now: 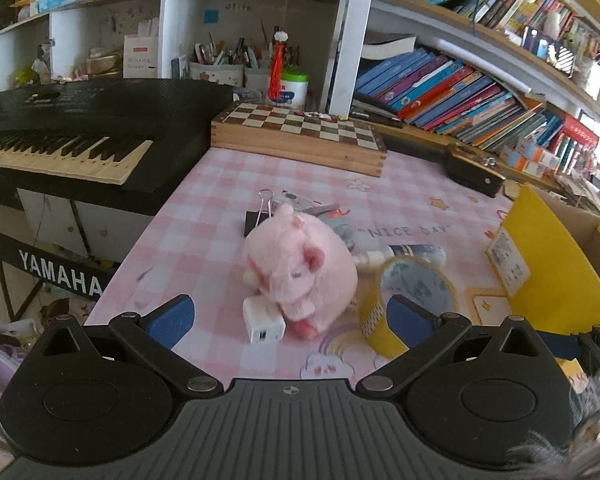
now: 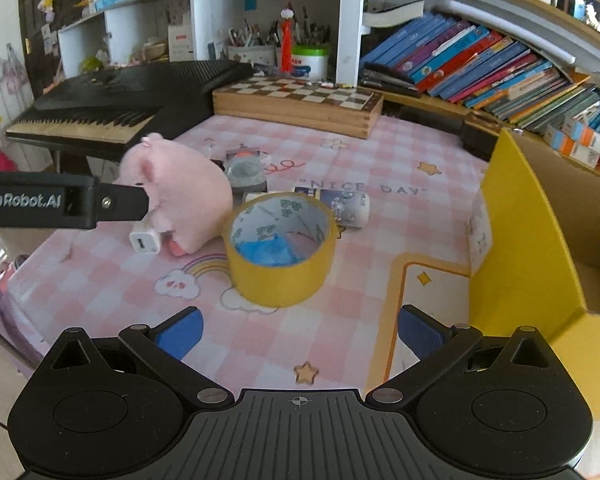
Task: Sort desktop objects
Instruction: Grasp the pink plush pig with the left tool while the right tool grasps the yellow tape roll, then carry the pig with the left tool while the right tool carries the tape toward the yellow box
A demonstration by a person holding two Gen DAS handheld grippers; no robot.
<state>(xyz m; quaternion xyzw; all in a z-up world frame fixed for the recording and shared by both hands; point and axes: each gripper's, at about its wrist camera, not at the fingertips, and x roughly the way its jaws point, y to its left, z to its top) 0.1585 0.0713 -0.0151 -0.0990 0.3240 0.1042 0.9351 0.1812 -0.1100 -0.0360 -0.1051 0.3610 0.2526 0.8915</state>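
Observation:
A pink plush pig (image 1: 300, 264) lies on the pink checked tablecloth (image 1: 204, 240), with a white USB charger (image 1: 262, 322) against its near side. My left gripper (image 1: 292, 320) is open just above the cloth, and pig and charger sit between its blue pads (image 1: 172, 320). A yellow tape roll (image 2: 280, 248) stands on its edge face right of the pig. It is straight ahead of my right gripper (image 2: 300, 332), which is open and holds nothing. A blue and white tube (image 2: 340, 204) lies behind the roll. A blue shape shows inside the roll; what it is I cannot tell.
An open yellow cardboard box (image 2: 540, 240) stands at the right. A black binder clip (image 1: 260, 216) and small items lie behind the pig. A wooden chessboard box (image 1: 300, 136), a Yamaha keyboard (image 1: 80, 136) and leaning books (image 1: 460, 92) bound the far side. The table edge falls off at left.

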